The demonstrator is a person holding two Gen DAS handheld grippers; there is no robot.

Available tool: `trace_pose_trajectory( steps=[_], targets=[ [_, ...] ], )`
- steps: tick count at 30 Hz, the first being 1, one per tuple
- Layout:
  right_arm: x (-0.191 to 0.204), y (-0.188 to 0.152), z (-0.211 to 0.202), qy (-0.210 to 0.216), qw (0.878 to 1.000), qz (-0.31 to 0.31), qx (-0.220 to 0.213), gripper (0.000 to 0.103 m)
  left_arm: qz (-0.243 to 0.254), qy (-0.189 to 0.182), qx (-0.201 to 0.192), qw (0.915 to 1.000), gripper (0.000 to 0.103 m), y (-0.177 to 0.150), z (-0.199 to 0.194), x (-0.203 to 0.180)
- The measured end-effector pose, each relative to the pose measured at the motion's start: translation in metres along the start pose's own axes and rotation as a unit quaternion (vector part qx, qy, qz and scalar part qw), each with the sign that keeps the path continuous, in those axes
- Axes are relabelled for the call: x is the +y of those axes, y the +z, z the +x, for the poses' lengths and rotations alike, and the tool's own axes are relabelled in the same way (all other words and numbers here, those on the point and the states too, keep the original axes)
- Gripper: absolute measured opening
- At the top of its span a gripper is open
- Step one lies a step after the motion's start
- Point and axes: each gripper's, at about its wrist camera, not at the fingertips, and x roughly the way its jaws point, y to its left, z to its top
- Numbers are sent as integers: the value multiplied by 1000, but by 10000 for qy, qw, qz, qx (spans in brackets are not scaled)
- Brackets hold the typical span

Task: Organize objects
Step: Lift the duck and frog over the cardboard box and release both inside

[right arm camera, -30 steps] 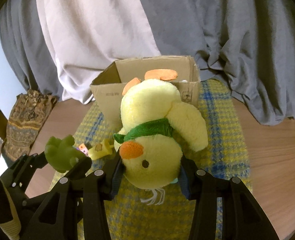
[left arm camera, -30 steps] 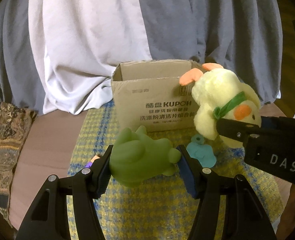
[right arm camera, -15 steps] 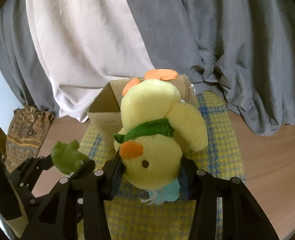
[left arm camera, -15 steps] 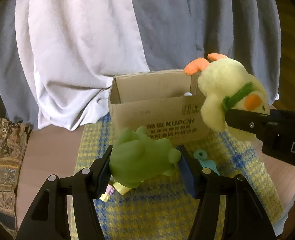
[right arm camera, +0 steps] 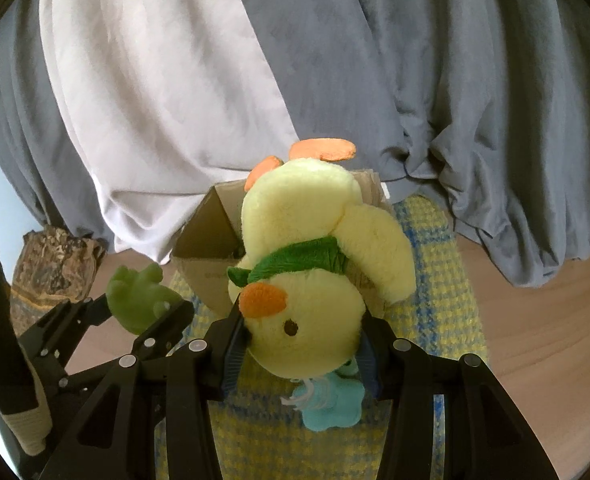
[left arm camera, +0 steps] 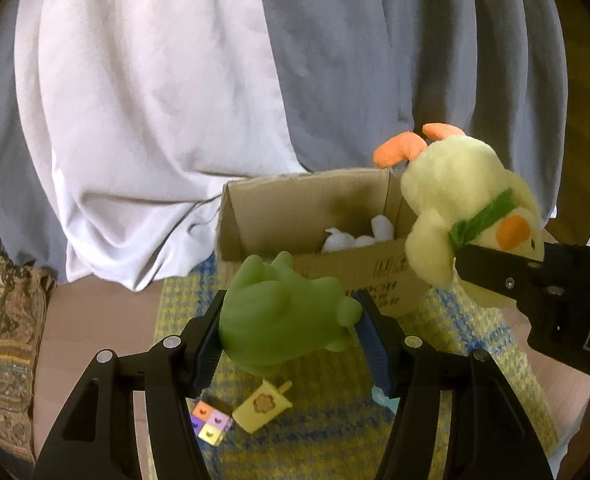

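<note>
My left gripper [left arm camera: 291, 332] is shut on a green rubber toy [left arm camera: 279, 320] and holds it in the air just in front of an open cardboard box [left arm camera: 255, 220]. My right gripper [right arm camera: 299, 348] is shut on a yellow plush duck [right arm camera: 315, 264] with a green scarf, upside down, raised before the box [right arm camera: 207, 236]. The duck [left arm camera: 463, 200] shows at the box's right corner in the left wrist view. The green toy [right arm camera: 135, 296] and left gripper [right arm camera: 143, 316] show at lower left in the right wrist view. Something white [left arm camera: 355, 236] lies inside the box.
A yellow and blue woven mat [left arm camera: 335, 432] lies under the box. On it lie a small yellow toy cup [left arm camera: 261, 404], a coloured cube [left arm camera: 211, 426] and a light blue toy [right arm camera: 331, 404]. Grey and white draped cloth [left arm camera: 175, 100] hangs behind. A patterned cushion [left arm camera: 3, 344] is at left.
Both grippers have risen with their toys, so the box's inside now shows. The small toys on the mat have come into view below the left gripper.
</note>
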Motion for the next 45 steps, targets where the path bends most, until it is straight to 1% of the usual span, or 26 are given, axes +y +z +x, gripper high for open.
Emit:
trace_pose_trajectory(
  steps=[13, 22, 25, 31, 34, 41, 44, 45],
  targets=[
    [2, 24, 11, -18, 9999, -12, -156, 47, 72, 52, -150, 9998, 60, 28, 19, 8],
    [3, 39, 24, -107, 9998, -16, -195, 47, 107, -27, -361, 9993, 60, 46, 30, 13],
    [1, 44, 28, -153, 9996, -21, -216, 47, 158, 5, -414, 9990, 60, 52, 36, 12],
    [-1, 59, 37, -280, 9992, -31, -275, 47, 28, -71, -321, 9995, 60, 65, 54, 20],
    [-1, 64, 43, -315, 9992, -36, -243, 47, 50, -75, -308, 9995, 60, 71, 63, 22],
    [2, 71, 55, -386, 9990, -81, -188, 48, 80, -307, -259, 9992, 60, 79, 73, 21],
    [-2, 76, 65, -377, 9992, -20, -123, 49, 121, -345, -262, 9990, 61, 83, 79, 21],
    [-4, 78, 68, -373, 9993, 11, -99, 52, 110, -383, -223, 9990, 61, 85, 82, 22]
  ],
)
